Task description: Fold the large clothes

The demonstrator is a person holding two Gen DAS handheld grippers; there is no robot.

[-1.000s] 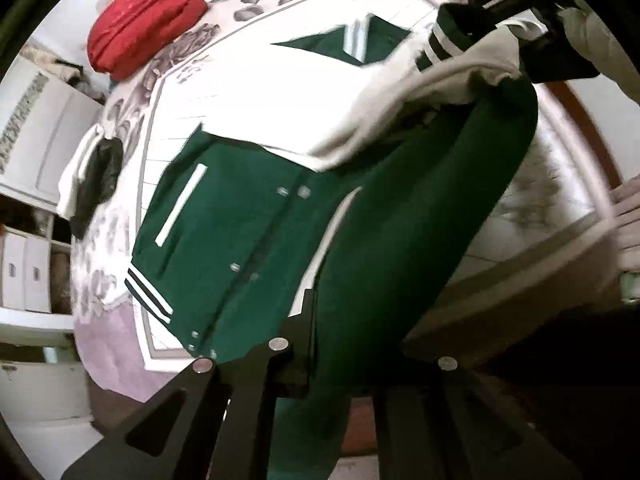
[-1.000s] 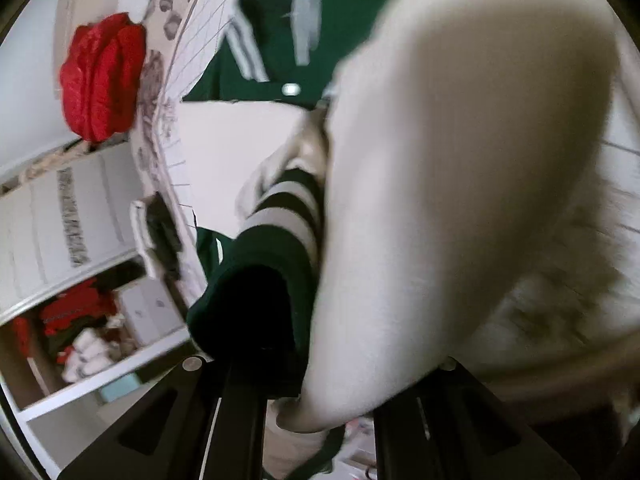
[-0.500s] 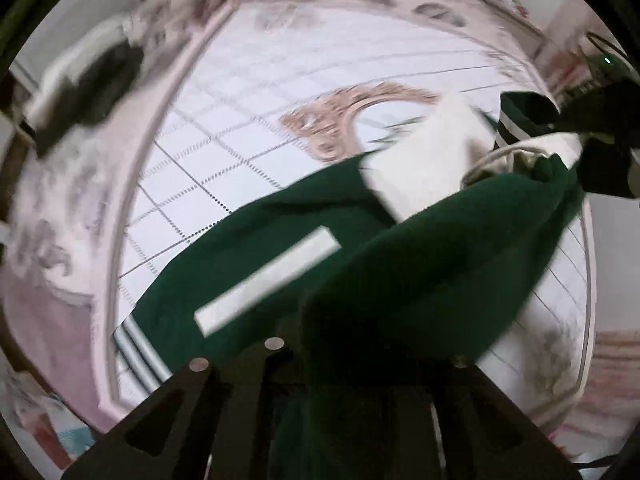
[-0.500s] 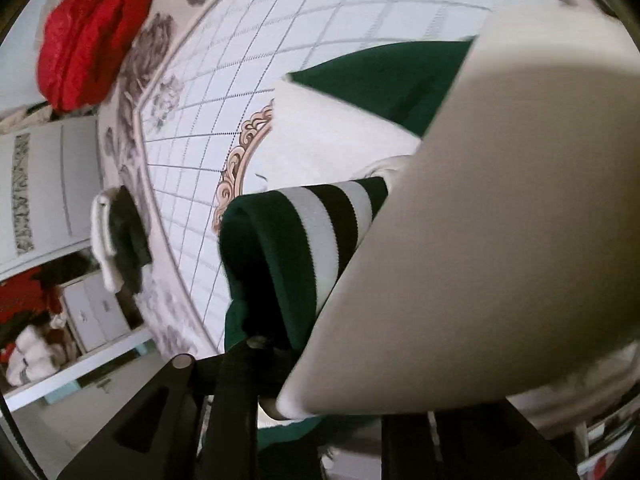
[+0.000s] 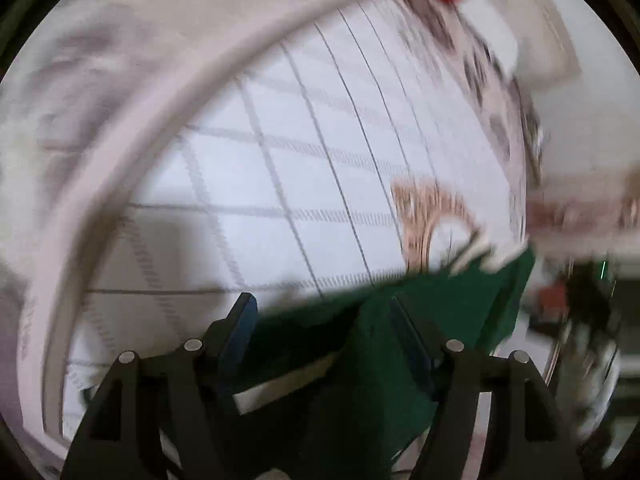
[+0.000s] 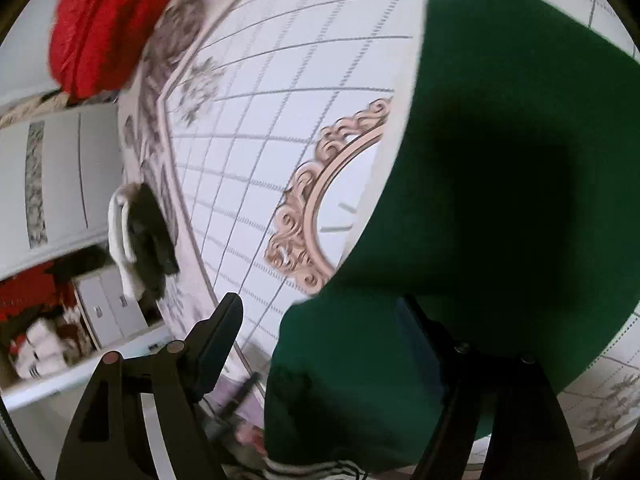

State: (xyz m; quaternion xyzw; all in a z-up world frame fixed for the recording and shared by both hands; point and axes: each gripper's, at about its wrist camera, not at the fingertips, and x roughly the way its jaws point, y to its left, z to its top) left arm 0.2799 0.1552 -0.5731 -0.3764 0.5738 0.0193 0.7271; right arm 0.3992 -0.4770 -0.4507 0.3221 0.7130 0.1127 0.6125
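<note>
The green varsity jacket [image 6: 500, 160] lies spread on the bed and fills the right half of the right wrist view, its striped cuff [image 6: 320, 468] at the bottom edge. My right gripper [image 6: 320, 316] has its jaws opening; green cloth lies against the right finger, and the left finger [image 6: 224, 320] stands free. In the blurred left wrist view, a fold of the jacket [image 5: 372, 344] with a white strip runs between the fingers of my left gripper [image 5: 324, 312]. Its jaws are opening too, and the left finger [image 5: 242, 316] is clear of the cloth.
The bedspread [image 6: 248, 120] is white with a grey grid, a gold ornament [image 6: 316, 216] and a floral border. A red garment [image 6: 108, 28] lies at the far end, a black and white one [image 6: 140, 240] at the bed's edge. A white cabinet [image 6: 60, 176] and shelves [image 6: 108, 312] stand beyond.
Both grippers were shut on the jacket and now stand with jaws apart. The jacket was swept across the bed and laid down. The white sleeve has left the right view; the left view has rolled.
</note>
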